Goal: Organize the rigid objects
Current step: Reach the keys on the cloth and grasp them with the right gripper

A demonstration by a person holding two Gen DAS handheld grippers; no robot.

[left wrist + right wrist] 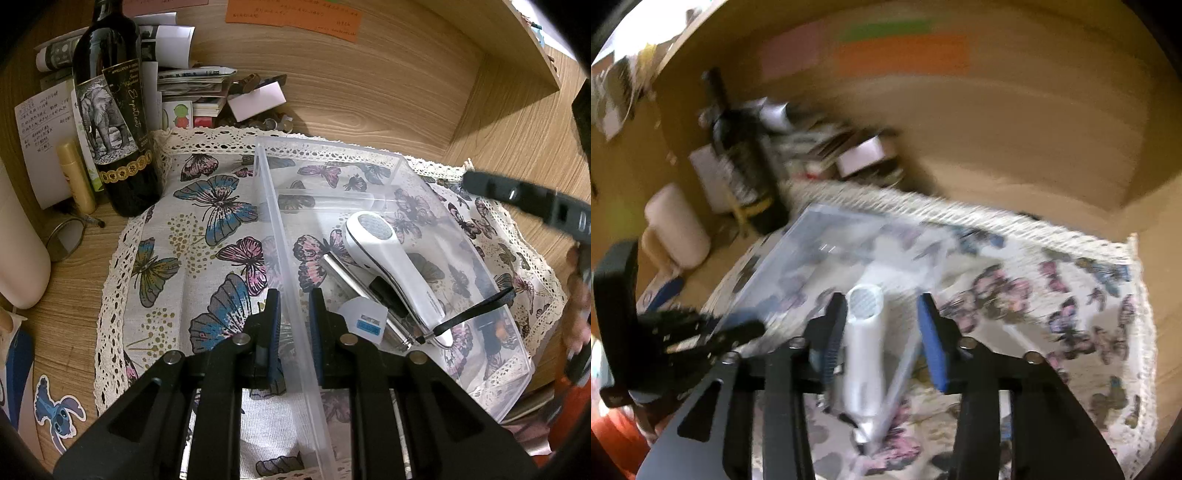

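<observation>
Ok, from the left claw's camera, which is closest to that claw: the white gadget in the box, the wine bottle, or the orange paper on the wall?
1. White gadget, in the clear box whose wall the left claw straddles, just ahead to the right.
2. Wine bottle, standing farther back on the left.
3. Orange paper, on the back wall, farthest.
</observation>
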